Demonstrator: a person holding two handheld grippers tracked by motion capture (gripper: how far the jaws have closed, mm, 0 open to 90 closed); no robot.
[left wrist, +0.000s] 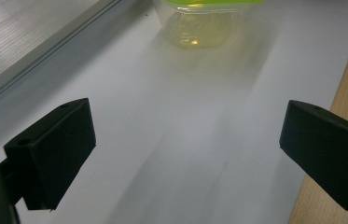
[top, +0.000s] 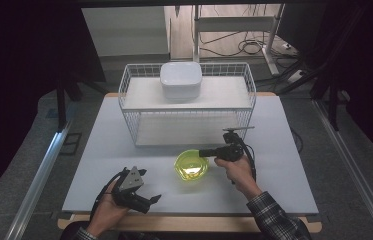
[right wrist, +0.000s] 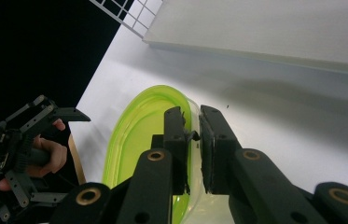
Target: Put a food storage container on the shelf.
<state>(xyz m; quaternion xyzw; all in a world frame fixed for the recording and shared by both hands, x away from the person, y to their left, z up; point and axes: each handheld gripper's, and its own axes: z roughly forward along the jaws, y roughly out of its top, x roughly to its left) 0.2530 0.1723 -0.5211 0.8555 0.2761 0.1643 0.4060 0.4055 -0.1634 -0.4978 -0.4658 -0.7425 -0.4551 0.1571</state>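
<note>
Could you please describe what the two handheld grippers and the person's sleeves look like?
Both are black two-jaw tools. The left gripper carries a grey three-cornered plate on top, and its pads are blocky and matt black. The right gripper has linkage arms with brass-coloured pivot rings and trails a black cable. The right sleeve is dark plaid.
</note>
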